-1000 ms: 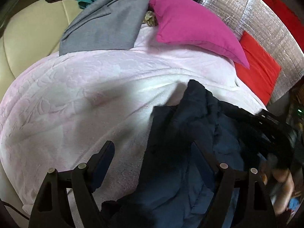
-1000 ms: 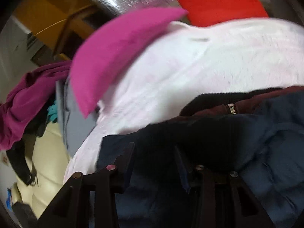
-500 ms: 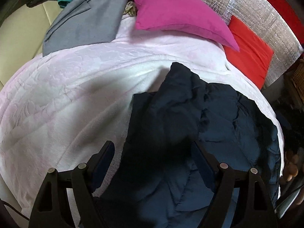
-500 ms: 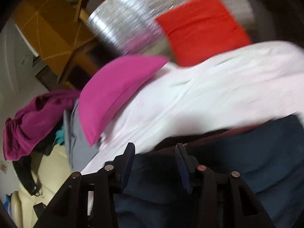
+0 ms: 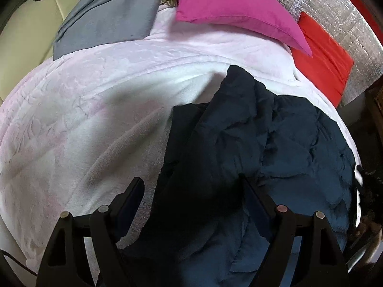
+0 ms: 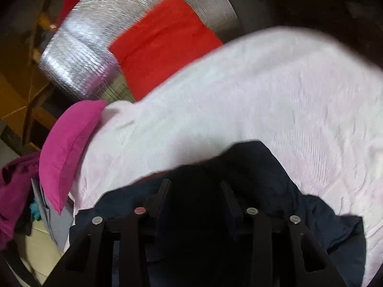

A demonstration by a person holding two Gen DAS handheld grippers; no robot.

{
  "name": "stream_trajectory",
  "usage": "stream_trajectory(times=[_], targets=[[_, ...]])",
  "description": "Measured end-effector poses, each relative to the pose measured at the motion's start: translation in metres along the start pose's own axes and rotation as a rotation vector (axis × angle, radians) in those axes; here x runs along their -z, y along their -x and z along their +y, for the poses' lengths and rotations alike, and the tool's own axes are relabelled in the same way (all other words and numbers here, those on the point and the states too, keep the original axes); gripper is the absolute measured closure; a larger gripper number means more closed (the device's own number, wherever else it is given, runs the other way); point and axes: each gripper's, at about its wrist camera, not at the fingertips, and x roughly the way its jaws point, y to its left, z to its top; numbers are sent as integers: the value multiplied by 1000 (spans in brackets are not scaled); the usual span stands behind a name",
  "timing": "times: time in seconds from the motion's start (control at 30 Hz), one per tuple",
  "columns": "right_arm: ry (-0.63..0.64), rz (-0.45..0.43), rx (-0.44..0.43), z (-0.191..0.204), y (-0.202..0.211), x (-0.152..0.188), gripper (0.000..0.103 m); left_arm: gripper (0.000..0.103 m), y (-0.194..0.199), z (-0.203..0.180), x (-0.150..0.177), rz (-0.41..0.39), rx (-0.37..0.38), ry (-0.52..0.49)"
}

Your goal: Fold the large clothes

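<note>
A dark navy quilted jacket [image 5: 263,143] lies crumpled on a pale pink blanket [image 5: 83,119] that covers the bed. My left gripper [image 5: 194,191] is open just above the jacket's near left part, its jaws wide apart with dark cloth showing between them. In the right wrist view the jacket [image 6: 275,191] lies low in the frame on the blanket [image 6: 275,95]. My right gripper [image 6: 195,191] is open over the jacket's edge, holding nothing. That view is blurred.
A magenta pillow [image 5: 234,7] and a folded grey garment [image 5: 112,16] lie at the head of the bed. A red cushion [image 5: 323,57] leans on a silver foil panel [image 5: 347,24]. A cream sofa [image 5: 26,35] is at the left.
The jacket has dropped and spread out flatter on the blanket. The right gripper has swung right and away from the pillow; the maroon lining seen earlier is hidden now.
</note>
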Motion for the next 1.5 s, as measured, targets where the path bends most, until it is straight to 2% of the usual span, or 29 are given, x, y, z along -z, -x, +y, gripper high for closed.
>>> stream_trajectory(times=[0.1, 0.23, 0.33, 0.43, 0.47, 0.53, 0.67, 0.73, 0.77, 0.83, 0.93, 1.07, 1.17, 1.27, 1.4, 1.5], targets=[[146, -24, -110, 51, 15, 7, 57, 20, 7, -1, 0, -29, -16, -1], [294, 61, -214, 117, 6, 31, 57, 20, 10, 2, -1, -44, -18, 11], [325, 135, -227, 143, -18, 51, 57, 20, 10, 2, -1, -43, -23, 0], [303, 237, -176, 145, -58, 62, 56, 20, 11, 3, -1, -42, -21, -5], [287, 259, -151, 139, -70, 67, 56, 20, 11, 3, -2, -41, -21, -7], [249, 247, -157, 131, -78, 66, 56, 20, 11, 6, -3, -38, -17, -8], [159, 218, -229, 116, -55, 60, 53, 20, 15, 12, -6, -42, -11, -5], [152, 181, -254, 108, -33, 55, 40, 20, 18, 16, -9, -51, -9, 0], [143, 157, -274, 101, -18, 51, 37, 20, 21, 20, -10, -59, -4, 6], [119, 103, -291, 77, 20, 44, 34, 20, 27, 26, -11, -72, 8, 15], [60, 40, -267, 31, 63, 38, 29, 20, 35, 39, -13, -89, 44, 29], [-85, -8, -233, -53, 111, 42, 25, 20, 33, 53, -12, -50, 129, 56], [-206, -51, -224, -109, 133, 52, 25, 20, 31, 51, -10, -29, 150, 35], [-326, -29, -251, -149, 134, 57, 24, 20, 22, 46, -9, 12, 207, 9], [-332, 74, -266, -164, 118, 61, 24, 20, 8, 40, -5, 76, 275, -1], [-353, 158, -269, -166, 96, 64, 24, 20, -5, 30, -2, 127, 277, -34]])
